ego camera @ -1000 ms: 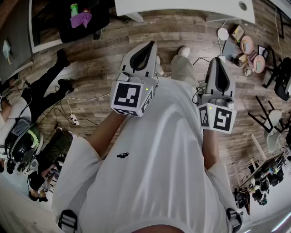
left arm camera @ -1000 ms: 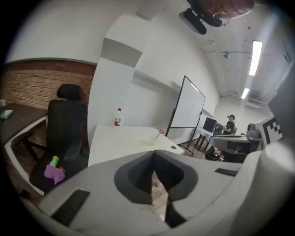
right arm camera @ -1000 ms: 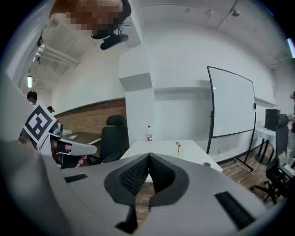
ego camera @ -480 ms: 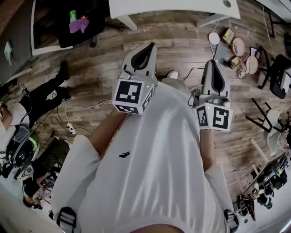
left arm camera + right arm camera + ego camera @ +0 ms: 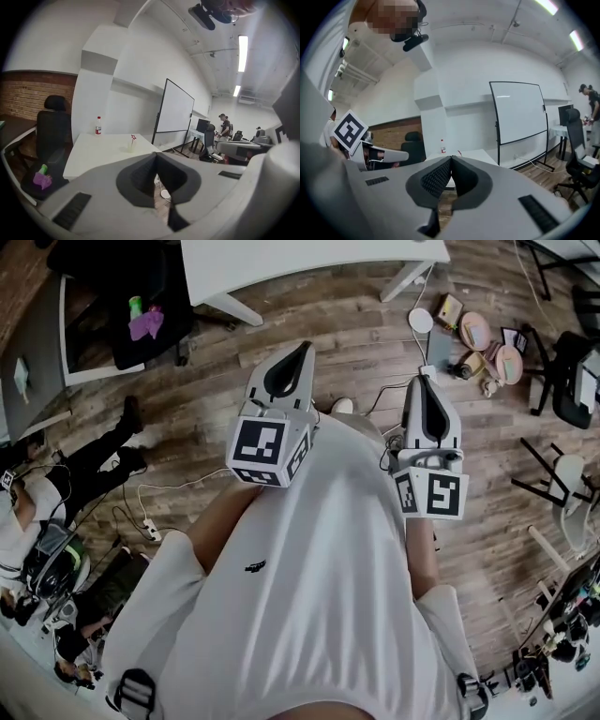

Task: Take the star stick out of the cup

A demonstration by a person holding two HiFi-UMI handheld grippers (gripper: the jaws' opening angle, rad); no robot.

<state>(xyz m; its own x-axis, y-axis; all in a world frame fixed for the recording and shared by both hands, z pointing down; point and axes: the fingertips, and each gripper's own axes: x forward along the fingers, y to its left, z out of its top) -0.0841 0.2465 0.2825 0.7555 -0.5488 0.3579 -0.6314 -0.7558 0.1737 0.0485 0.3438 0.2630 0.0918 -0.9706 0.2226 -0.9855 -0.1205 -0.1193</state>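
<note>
Looking down, we see a white table [image 5: 309, 259] at twelve o'clock, a black office chair [image 5: 112, 287] bearing a purple cloth [image 5: 145, 324] at eleven, a person's dark-trousered legs [image 5: 94, 451] at nine, and wooden floor [image 5: 356, 343] beneath.

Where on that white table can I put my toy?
Most of the white table is bare: the wide stretch in front of the bottle and left of the cup holding the star stick. It's tightest by the cup.
</note>
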